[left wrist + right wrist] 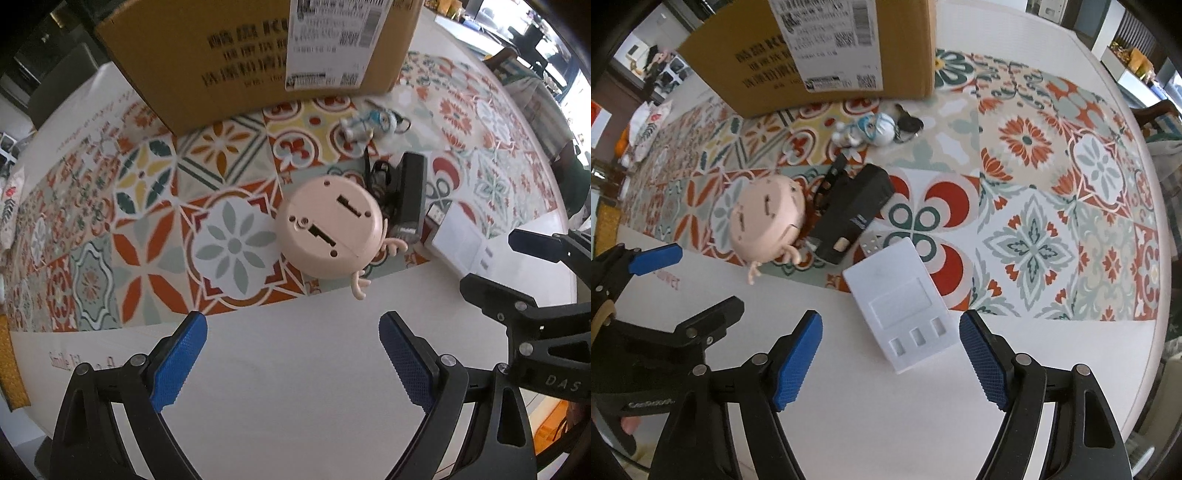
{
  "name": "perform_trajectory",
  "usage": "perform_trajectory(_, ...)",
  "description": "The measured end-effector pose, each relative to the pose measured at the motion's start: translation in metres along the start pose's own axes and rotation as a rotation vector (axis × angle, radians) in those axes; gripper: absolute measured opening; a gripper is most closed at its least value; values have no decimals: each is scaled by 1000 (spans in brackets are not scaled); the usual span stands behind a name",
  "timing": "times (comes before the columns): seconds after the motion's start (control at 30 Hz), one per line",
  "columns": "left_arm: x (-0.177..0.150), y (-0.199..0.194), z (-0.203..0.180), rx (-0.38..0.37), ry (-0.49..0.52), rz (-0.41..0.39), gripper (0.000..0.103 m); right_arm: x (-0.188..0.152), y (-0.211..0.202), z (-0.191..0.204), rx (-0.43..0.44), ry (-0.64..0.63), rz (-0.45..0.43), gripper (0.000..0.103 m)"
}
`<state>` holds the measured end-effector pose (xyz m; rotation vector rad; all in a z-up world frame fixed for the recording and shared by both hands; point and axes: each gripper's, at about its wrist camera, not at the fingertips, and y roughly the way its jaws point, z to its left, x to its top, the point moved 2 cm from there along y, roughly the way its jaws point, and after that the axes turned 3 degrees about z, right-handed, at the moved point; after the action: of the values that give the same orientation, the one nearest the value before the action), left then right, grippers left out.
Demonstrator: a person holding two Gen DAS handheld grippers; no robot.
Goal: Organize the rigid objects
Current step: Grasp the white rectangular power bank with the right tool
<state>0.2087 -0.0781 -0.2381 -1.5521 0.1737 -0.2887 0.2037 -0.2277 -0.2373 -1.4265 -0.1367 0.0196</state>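
Two hand-held grippers are hovering side by side over a white worktop (886, 424) partly covered by a tile-patterned cloth (1052, 221), with a small cluster of rigid objects lying ahead of them. The right hand-held gripper (891, 354) is standing wide open and holding nothing, its blue pads (798, 360) flanking the near end of a white rectangular case (905, 306) that is lying flat, half on the bare worktop and half on the cloth. The case's long axis is running away from that gripper and leaning slightly to the left, so the near short end is sitting almost between the pads; this looks like the nearest and most direct pickup, and it appears to call for only a short advance before closing across the case's width.

The left hand-held gripper (293, 334) is likewise spread wide and empty. A round pink toy (330, 225) is lying ahead of it and a little to the right, underside up, at the cloth's near edge. Just beyond the toy, and apparently touching it, a black power adapter (410, 192) with its bundled cord is lying with its long axis pointing away from the grippers. Further back, a small blue-and-white figurine (875, 129) is resting near the foot of a large cardboard box (258, 55), which is standing at the far side and is probably the destination for the items, though its opening is out of view.
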Motion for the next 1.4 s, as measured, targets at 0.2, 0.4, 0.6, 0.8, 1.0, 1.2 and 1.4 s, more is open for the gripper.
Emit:
perform_trajectory(0.2, 3, 16, -4, -6, 9, 30, 95, 5, 17, 2, -29, -10, 21, 71)
perform_trajectory(0.4, 2, 26, -6, -13, 2, 47, 95, 11, 29, 9, -54, -22, 19, 67)
perform_trajectory(0.6, 3, 29, -6, -14, -6, 45, 95, 16, 30, 12, -75, -22, 1, 56)
perform_trajectory(0.8, 3, 29, -2, -30, -8, 39, 95, 17, 27, 9, -73, 12, -8, 52)
perform_trajectory(1.0, 2, 25, -3, -41, 40, 28, 95, 5, 10, 1, -57, 74, -33, 52)
perform_trajectory(1.2, 15, 18, -8, -45, 134, 8, 95, -4, -2, -7, -26, 142, -42, 52)
perform_trajectory(1.4, 34, 16, -17, -12, 254, -2, 95, -13, -3, -14, -13, 194, -44, 52)
